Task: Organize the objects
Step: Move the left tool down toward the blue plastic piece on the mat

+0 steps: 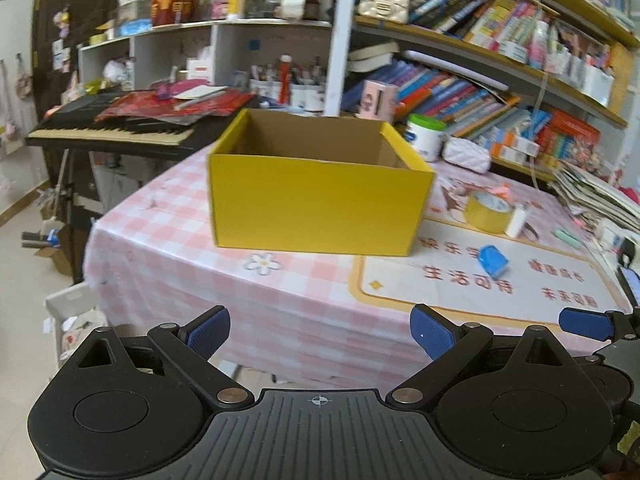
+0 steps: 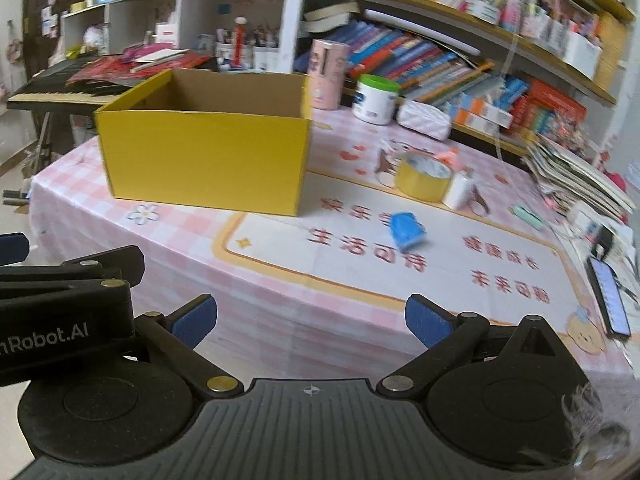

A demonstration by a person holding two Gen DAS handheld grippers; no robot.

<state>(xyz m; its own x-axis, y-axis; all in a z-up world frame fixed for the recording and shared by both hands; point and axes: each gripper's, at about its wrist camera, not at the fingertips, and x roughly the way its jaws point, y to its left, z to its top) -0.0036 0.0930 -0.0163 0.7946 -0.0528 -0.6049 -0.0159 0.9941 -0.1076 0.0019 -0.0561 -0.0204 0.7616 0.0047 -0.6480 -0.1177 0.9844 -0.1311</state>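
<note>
A yellow cardboard box (image 1: 316, 200) (image 2: 204, 156) stands open-topped on the pink checked tablecloth (image 1: 224, 272); what lies inside it is hidden. To its right lie a yellow tape roll (image 1: 488, 212) (image 2: 424, 178), a small white bottle (image 1: 516, 220) (image 2: 458, 190), a blue crumpled packet (image 1: 494, 260) (image 2: 406, 232) and a green marker (image 2: 528, 216). My left gripper (image 1: 320, 334) hangs open before the table's near edge, facing the box. My right gripper (image 2: 310, 320) is open too, over the near edge, with the packet ahead of it.
A white jar with a green lid (image 2: 376, 98), a pink canister (image 2: 328, 72) and a white pouch (image 2: 424, 120) stand behind. Bookshelves (image 1: 500, 60) fill the back right, a keyboard (image 1: 112, 128) the left. A phone (image 2: 610, 300) and stacked papers (image 2: 576, 176) sit at the right.
</note>
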